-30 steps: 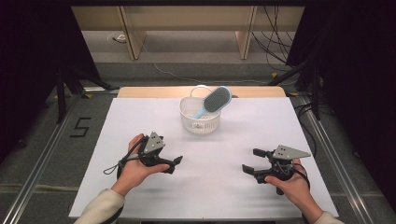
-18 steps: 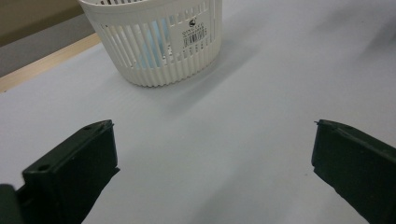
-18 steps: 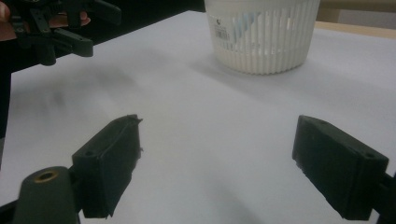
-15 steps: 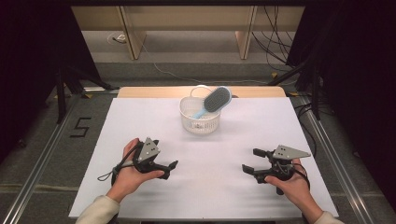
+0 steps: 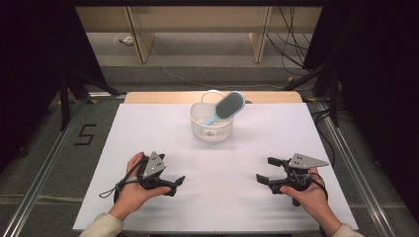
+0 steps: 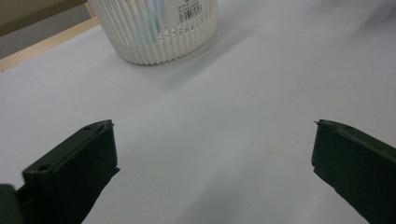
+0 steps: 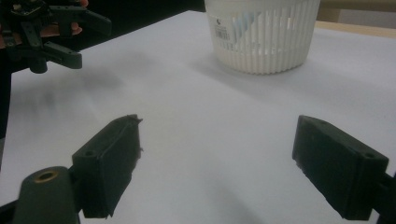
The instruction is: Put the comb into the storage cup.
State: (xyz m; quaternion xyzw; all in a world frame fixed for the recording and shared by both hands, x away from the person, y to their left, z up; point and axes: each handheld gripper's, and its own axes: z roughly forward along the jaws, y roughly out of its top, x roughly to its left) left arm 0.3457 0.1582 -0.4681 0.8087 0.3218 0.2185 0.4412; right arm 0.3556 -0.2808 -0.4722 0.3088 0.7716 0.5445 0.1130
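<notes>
A white slatted basket (image 5: 212, 129) stands at the far middle of the white table. A light blue hairbrush (image 5: 229, 105) with grey bristles leans out of it, head up to the right. My left gripper (image 5: 176, 184) rests low at the near left, pointing right, open and holding nothing. My right gripper (image 5: 265, 169) sits at the near right, pointing left, open as well. In the left gripper view the jaws stand wide apart around my left gripper (image 6: 212, 135), with the basket (image 6: 154, 32) ahead. The right gripper view has my right gripper (image 7: 217, 135) open, the basket (image 7: 264, 35) beyond, and the left gripper (image 7: 51, 32) far off.
The white table sheet (image 5: 148, 128) ends in a wooden strip (image 5: 148, 97) at the back. Metal rails (image 5: 44, 163) run along both sides on the grey floor. Cables (image 5: 291, 29) lie behind the table.
The left hand and its gripper have drifted slightly toward the near left edge. The right gripper, the basket and the brush have stayed put.
</notes>
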